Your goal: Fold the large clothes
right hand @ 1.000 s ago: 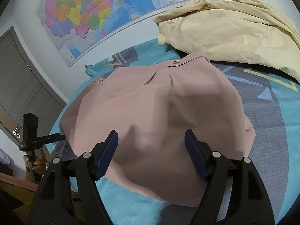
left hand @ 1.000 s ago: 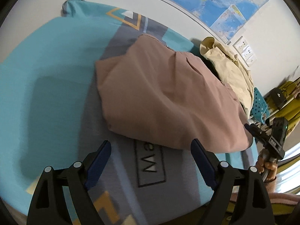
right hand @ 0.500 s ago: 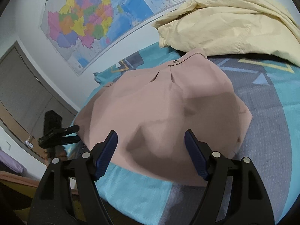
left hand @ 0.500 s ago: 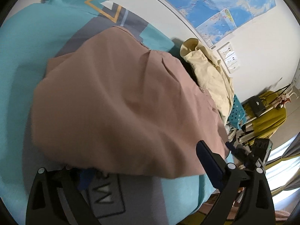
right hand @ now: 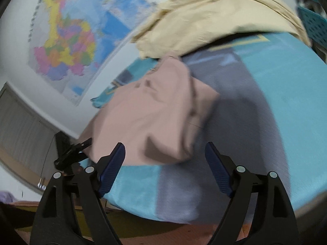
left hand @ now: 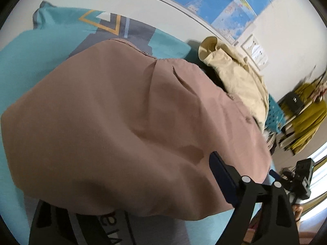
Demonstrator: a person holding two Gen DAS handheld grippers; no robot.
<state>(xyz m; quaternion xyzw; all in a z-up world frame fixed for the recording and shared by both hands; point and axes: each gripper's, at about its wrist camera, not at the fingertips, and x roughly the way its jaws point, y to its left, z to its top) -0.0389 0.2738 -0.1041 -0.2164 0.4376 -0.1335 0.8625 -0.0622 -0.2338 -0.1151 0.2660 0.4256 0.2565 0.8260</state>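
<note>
Left wrist view
- Pink garment (left hand: 126,122): fills the middle of the frame, lying rumpled on the teal and grey bedspread (left hand: 36,47); its near hem drapes over the lower left of the picture.
- Left gripper (left hand: 143,185): only the right finger's blue pad (left hand: 221,180) shows, lying against the garment's lower right edge; the left finger is hidden beneath the cloth. The jaws have just been narrowing a little, yet stand spread, the hem lying across them, no pinch visible.
- Cream shirt (left hand: 235,81): upper right, heaped by the wall.
- Wall map (left hand: 224,6): top edge.

Right wrist view
- Right gripper (right hand: 164,161): lower centre, jaws spread wide and just opening further, nothing between the pads.
- Pink garment (right hand: 155,114): centre, blurred, bunched just beyond the fingertips.
- Cream shirt (right hand: 214,18): top right.
- Left gripper (right hand: 73,153): far left, small.
</note>
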